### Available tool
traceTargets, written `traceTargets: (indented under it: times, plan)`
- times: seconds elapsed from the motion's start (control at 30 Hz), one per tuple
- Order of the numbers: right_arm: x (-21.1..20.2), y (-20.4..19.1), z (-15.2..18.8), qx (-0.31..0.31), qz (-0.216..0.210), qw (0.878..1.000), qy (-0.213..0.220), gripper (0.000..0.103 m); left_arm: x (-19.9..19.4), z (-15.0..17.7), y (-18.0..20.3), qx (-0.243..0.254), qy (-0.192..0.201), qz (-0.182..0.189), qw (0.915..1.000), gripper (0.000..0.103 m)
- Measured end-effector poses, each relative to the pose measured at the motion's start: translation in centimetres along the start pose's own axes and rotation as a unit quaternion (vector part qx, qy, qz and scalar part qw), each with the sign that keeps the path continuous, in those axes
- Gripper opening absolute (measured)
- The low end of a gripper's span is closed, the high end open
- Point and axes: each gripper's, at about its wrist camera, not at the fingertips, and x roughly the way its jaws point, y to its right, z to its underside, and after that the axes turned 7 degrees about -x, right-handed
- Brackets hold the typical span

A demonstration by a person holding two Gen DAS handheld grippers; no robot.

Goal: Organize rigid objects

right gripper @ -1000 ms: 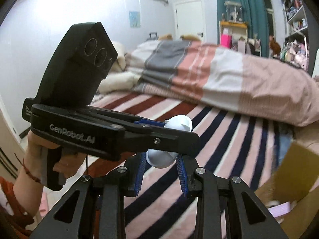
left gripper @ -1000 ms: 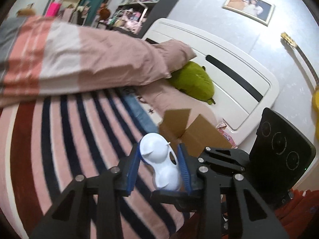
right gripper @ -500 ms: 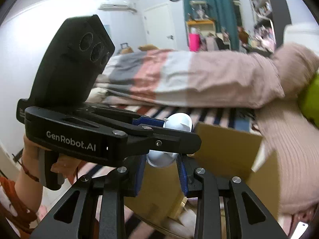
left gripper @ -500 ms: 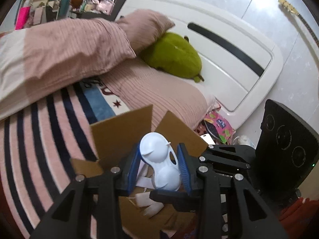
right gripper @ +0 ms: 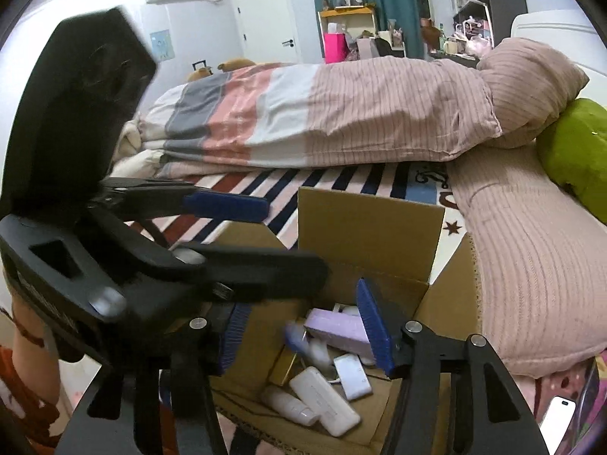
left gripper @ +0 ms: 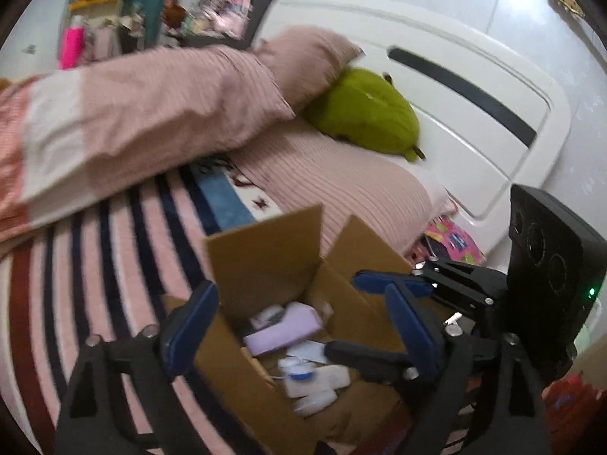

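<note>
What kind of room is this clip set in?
A bedroom, it seems: a bed with a striped duvet and pillow against a white headboard, with cluttered shelves behind. A cardboard box of small items sits on the bed.

My two hand-held grippers, black frames with blue pads

My left gripper and right gripper are matte black plastic with ribbed blue pads and silver screws at the finger joints (one per pivot). The right one's black camera housing has three round lenses and a green light. I wear an orange-red patterned sleeve.
</note>
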Motion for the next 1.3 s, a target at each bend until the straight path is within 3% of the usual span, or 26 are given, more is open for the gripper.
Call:
traceTargets:
  times: [0.2,0.4,0.5,0.63,1.3]
  plan:
    - [-2.1,-1.3,-0.7,-0.023,0.0,0.999,0.047,0.08,-6.3,1.5,-1.3,-0.015,0.082,-0.061,0.9946,0.099]
    - [-4.3,-3.6,-1.9,-0.064,-0.005,0.991,0.119,0.103,-12.2,3.4,-3.2,-0.035,0.159,-0.163,0.9731,0.101]
    - [-4.7,-4.9,-2.4,-0.083,0.0,0.988,0.133,0.103,-13.9,4.3,-4.5,-0.052,0.178,-0.195,0.9632,0.101]
    - [-4.4,-5.6,-2.7,-0.082,0.004,0.988,0.133,0.103,-15.2,5.3,-6.1,-0.072,0.186,-0.207,0.9578,0.101]
    - [-3.1,-6.6,-3.0,-0.062,0.004,0.992,0.113,0.103,-15.7,6.7,-7.5,-0.084,0.179,-0.245,0.9492,0.101]
